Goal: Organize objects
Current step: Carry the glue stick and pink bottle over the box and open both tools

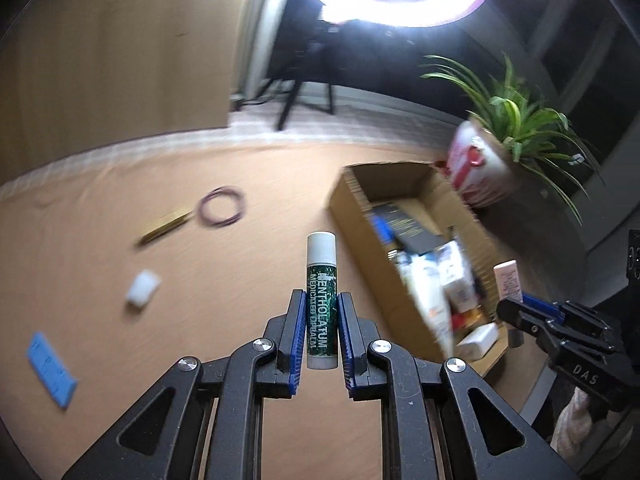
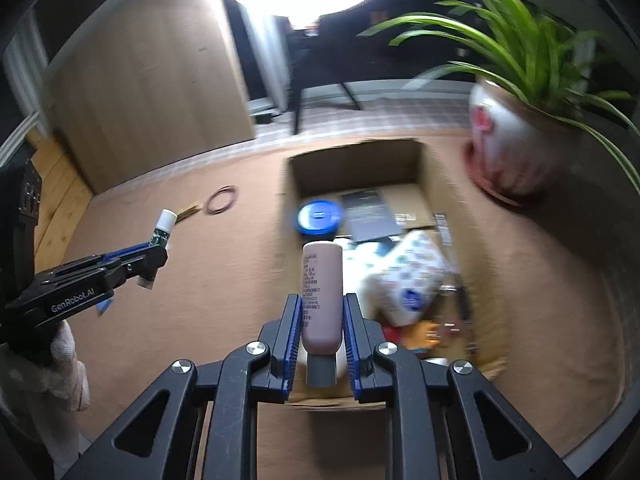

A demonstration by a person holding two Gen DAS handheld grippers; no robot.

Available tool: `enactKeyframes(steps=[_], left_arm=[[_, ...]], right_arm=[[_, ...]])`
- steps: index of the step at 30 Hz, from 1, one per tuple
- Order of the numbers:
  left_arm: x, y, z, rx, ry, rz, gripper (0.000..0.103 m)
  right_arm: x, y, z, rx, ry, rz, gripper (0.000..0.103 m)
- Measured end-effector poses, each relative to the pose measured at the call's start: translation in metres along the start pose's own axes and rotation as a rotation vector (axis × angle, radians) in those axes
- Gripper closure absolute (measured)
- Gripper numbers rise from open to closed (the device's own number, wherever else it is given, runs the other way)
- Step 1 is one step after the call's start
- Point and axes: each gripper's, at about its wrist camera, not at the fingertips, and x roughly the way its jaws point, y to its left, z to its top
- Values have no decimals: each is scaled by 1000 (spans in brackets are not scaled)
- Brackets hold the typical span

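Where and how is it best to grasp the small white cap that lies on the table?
Probably across the white cap's short rounded sides, coming down from above. It lies alone on the table, tipped over, with free space around it. The picture is blurred, so its exact shape is uncertain.

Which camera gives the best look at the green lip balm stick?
The left wrist view. There the lip balm stick stands upright and sharp between the left gripper's blue pads, label readable. The right wrist view shows the same stick only small and from the side, partly hidden by that gripper.
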Motion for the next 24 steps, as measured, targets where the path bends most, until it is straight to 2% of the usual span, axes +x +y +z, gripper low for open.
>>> enactKeyframes(steps=[6, 12, 14, 15, 17, 18, 24], left_arm=[[38, -49, 23, 48, 21, -38, 86], [63, -77, 33, 68, 30, -37, 86], [67, -83, 35, 71, 19, -41, 86], [68, -85, 36, 72, 15, -43, 81], [68, -86, 37, 70, 11, -35, 42], [66, -85, 37, 69, -3, -24, 37], [64, -71, 39, 49, -4, 3, 37]], right_arm=[[4, -32, 2, 22, 15, -28, 85], [9, -48, 4, 32, 22, -38, 85], [8, -52, 5, 36, 15, -15, 83], [7, -54, 5, 35, 16, 8, 77], [2, -52, 4, 21, -2, 25, 35], [0, -50, 4, 6, -23, 16, 32], [2, -43, 6, -12, -22, 11, 32]])
